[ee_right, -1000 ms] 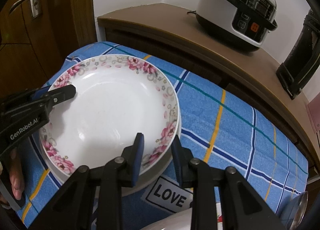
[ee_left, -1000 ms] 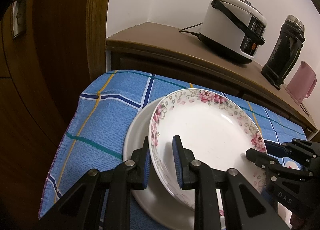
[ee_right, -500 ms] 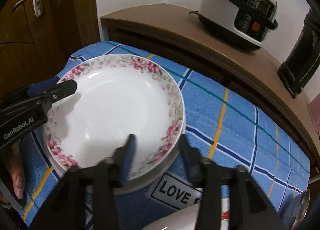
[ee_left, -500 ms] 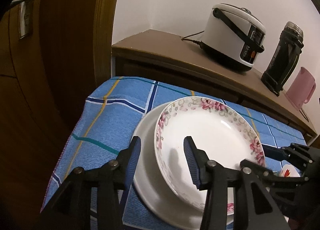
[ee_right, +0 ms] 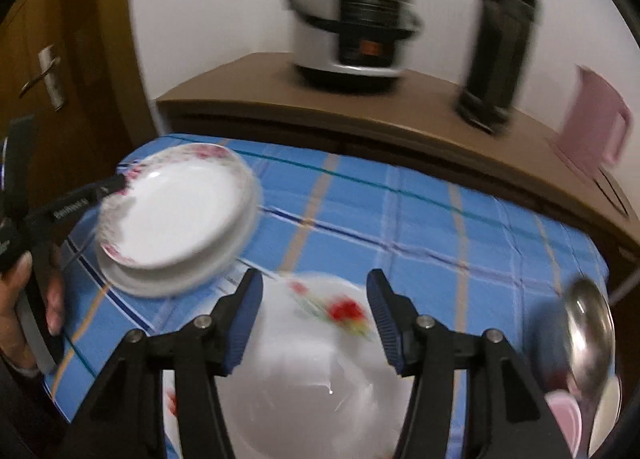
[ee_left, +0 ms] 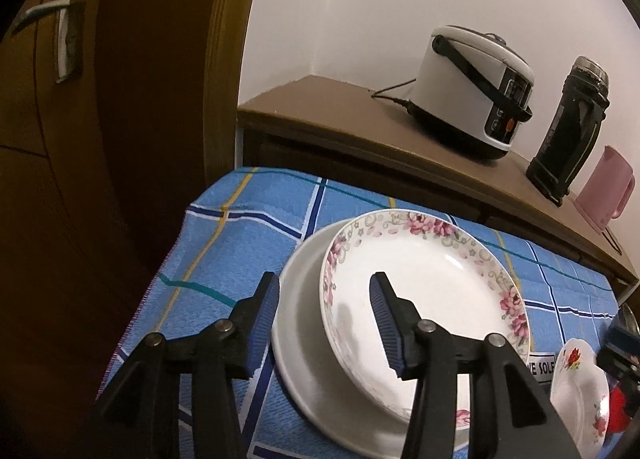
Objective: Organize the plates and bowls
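A floral-rimmed plate point(ee_left: 432, 291) rests on a plain white plate point(ee_left: 300, 323) on the blue checked cloth point(ee_left: 224, 243). My left gripper point(ee_left: 324, 319) is open, its fingers straddling the floral plate's near-left rim without gripping. In the right wrist view the same stack point(ee_right: 172, 215) lies at the left, with the left gripper's finger at its rim. My right gripper point(ee_right: 314, 323) is open and empty above a white bowl with a red flower point(ee_right: 320, 363). That bowl also shows in the left wrist view point(ee_left: 580, 391).
A wooden sideboard point(ee_left: 360, 127) behind the table carries a rice cooker point(ee_left: 472, 91), a black flask point(ee_left: 568, 131) and a pink jug point(ee_left: 604, 187). A metal bowl point(ee_right: 592, 335) stands at the right. A wooden door point(ee_left: 80, 139) is on the left.
Both grippers opened and let go of the floral plate, now resting on the white plate. The right gripper swung right and back over the flowered bowl; the left pulled back.
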The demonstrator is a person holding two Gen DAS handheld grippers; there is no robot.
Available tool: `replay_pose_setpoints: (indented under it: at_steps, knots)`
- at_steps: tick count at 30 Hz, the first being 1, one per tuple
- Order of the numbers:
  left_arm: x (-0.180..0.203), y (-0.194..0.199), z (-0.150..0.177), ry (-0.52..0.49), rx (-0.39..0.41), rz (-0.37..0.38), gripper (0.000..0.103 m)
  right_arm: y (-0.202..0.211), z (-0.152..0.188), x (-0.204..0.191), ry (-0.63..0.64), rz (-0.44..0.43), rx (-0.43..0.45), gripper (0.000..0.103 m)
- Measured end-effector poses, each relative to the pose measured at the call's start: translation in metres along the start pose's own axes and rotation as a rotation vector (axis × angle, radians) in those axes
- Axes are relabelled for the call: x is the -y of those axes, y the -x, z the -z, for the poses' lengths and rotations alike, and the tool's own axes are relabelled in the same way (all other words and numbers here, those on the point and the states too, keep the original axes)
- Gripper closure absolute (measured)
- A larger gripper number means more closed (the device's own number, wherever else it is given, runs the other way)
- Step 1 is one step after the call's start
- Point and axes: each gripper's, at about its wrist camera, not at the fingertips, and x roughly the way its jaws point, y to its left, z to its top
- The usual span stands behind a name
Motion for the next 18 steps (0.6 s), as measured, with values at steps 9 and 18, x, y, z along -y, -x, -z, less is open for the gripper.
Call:
replay_pose_setpoints:
  at_steps: [9, 18]
  knots:
    - [0.050, 0.052, 0.035, -0.084, -0.003, 0.097, 0.053, 0.018, 0.031, 0.033, -0.041, 0.052, -0.035, 0.049]
    - [0.111, 0.071, 0.076, -0.202, -0.095, 0.253, 0.053, 0.010, 0.045, 0.032, -0.021, 0.045, -0.080, 0.051]
